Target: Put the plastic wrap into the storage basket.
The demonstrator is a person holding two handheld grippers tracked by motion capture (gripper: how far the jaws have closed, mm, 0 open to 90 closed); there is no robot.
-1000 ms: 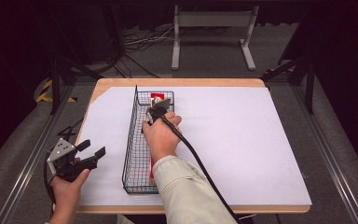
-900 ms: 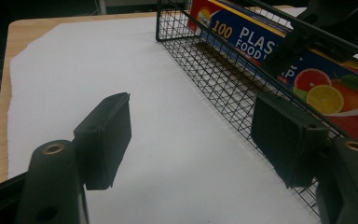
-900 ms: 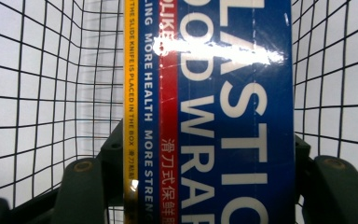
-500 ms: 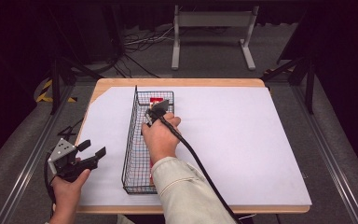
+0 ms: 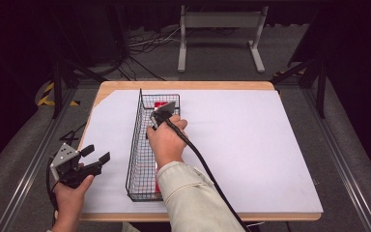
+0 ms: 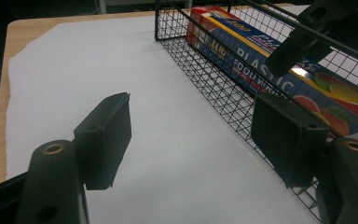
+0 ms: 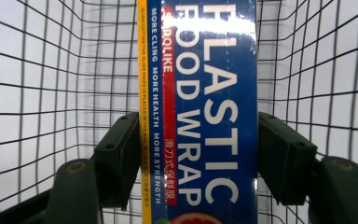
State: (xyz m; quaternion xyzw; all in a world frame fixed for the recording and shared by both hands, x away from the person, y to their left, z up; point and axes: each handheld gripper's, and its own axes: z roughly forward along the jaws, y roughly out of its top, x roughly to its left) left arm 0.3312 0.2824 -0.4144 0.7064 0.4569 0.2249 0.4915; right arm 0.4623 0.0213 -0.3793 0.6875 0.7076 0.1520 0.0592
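In the high view, at the lower left of the frame, the left tool (image 5: 92, 155) is held in a hand just off the near left edge of the white paper-covered wooden surface (image 5: 251, 145); its jaws are spread and hold nothing; in the left gripper view they frame bare white paper. Toward the centre of the frame, a long, narrow black wire basket (image 5: 142, 145) runs from the near edge away toward the far edge; inside it lies a long blue and red cardboard box of plastic food wrap (image 7: 205, 107), its long axis along the basket's length. The right tool (image 5: 160, 114), in a hand with a pale sleeve, reaches into the far half of the basket; in the right gripper view its jaws straddle the box across its narrow width, the left jaw touching the yellow-striped edge, the right jaw close against the blue side; whether they pinch it firmly, I cannot tell; the right hand is clearly the nearer one.
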